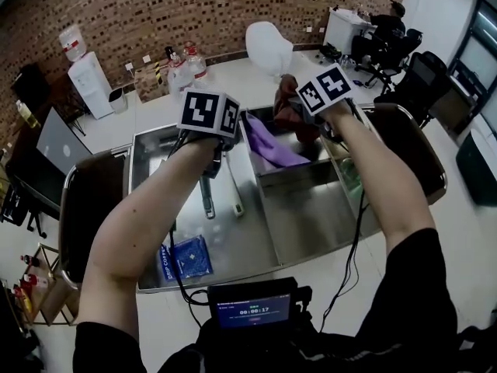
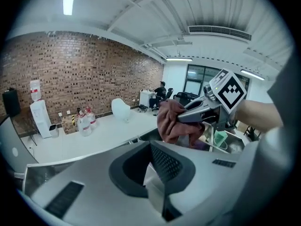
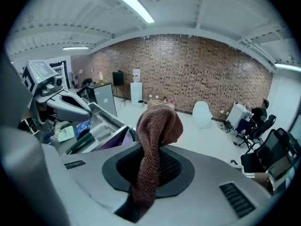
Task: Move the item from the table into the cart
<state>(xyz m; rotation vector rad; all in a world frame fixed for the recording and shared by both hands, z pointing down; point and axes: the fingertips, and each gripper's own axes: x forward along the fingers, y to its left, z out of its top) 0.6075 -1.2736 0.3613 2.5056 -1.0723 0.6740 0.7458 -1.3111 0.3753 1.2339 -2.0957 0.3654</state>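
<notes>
Cloth hangs pinched between right gripper's fingers.

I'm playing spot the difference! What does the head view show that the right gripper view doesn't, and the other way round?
Only the head view: the small screen at the bottom. Only the right gripper view: the ceiling lamp, and up close, the right gripper shut on the brown cloth. Both: that cloth, the purple cloth, the water cooler.
</notes>
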